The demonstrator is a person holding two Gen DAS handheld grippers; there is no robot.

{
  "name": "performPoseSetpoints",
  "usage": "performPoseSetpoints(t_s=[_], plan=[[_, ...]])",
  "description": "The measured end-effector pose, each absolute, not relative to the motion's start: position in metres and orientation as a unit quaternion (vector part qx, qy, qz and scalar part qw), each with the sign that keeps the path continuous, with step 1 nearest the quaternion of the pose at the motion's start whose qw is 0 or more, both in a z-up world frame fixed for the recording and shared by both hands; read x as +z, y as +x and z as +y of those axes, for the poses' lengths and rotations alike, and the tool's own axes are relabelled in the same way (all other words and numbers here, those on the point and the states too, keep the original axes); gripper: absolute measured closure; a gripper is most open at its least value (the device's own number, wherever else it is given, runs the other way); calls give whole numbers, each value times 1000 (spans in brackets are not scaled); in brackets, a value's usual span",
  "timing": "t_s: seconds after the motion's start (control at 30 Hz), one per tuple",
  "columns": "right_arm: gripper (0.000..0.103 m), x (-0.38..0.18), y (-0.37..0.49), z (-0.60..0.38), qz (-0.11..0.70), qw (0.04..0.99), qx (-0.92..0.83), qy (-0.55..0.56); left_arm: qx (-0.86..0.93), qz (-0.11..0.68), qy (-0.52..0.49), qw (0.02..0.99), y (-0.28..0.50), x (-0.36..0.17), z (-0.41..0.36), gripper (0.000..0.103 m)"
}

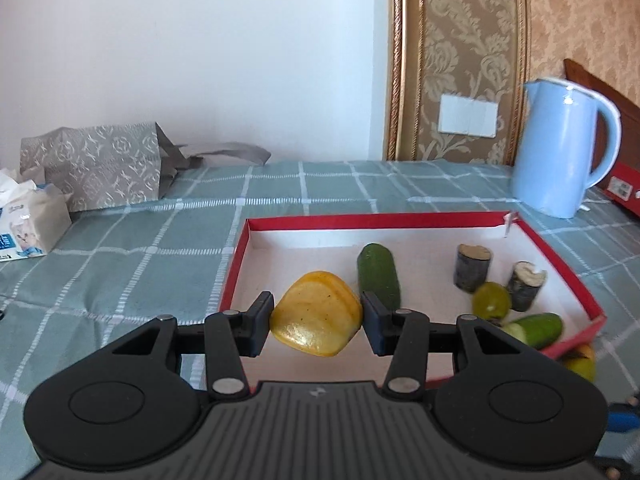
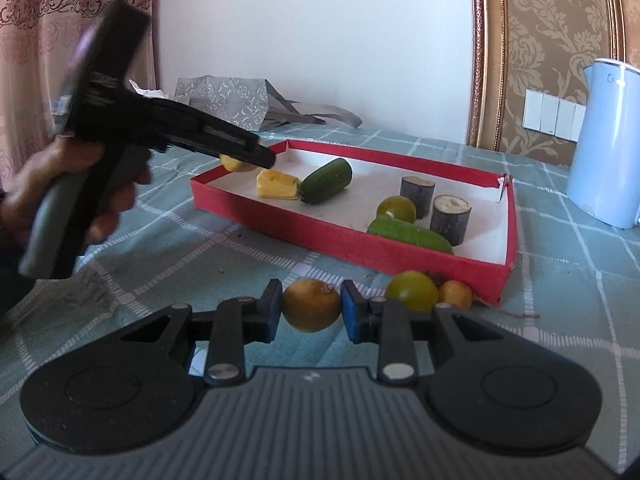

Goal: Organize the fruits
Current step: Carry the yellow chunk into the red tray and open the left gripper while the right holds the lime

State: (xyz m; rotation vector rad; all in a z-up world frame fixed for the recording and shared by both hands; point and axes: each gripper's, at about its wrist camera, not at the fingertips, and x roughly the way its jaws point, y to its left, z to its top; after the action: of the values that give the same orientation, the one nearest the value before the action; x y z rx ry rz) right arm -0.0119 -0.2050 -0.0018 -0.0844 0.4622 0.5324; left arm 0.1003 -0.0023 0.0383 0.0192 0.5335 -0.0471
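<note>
Left claw (image 1: 317, 322) grips waxy yellow chunk (image 1: 316, 314) over red cardboard tray (image 1: 372, 221); right claw (image 2: 311, 311) clamps round yellowish fruit (image 2: 311, 305) above checked tabletop (image 2: 180, 256).

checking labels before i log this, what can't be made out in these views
- Left wrist view: the yellow fruit outside the red box is mostly hidden by its front wall.
- Right wrist view: the left gripper is motion-blurred and covers most of the yellow piece it holds.
- Left wrist view: tissue pack print is too blurred to read.
</note>
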Motion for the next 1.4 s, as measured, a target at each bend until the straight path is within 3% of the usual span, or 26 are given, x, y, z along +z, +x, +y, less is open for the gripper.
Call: performPoseSetpoints(t_s=[0.37, 0.43, 0.47, 0.5, 0.83, 1.17, 1.4], plan=[[74, -3, -10, -203, 233, 934, 266, -41, -14, 262, 11, 965, 121, 29, -1, 56], [74, -3, -8, -203, 236, 934, 266, -41, -14, 264, 17, 964, 122, 26, -1, 47], [74, -3, -8, -204, 236, 934, 265, -39, -13, 266, 16, 964, 121, 24, 0, 35], [74, -3, -8, -204, 236, 934, 265, -37, -7, 265, 10, 964, 121, 23, 2, 30], [74, -2, -11, -204, 228, 938, 260, -37, 28, 210, -7, 977, 61, 33, 17, 28], [74, 0, -13, -204, 221, 944, 240, -39, -12, 260, 8, 965, 33, 13, 7, 26], [74, 31, 9, -195, 191, 953, 231, -45, -13, 288, -4, 957, 37, 4, 9, 26]])
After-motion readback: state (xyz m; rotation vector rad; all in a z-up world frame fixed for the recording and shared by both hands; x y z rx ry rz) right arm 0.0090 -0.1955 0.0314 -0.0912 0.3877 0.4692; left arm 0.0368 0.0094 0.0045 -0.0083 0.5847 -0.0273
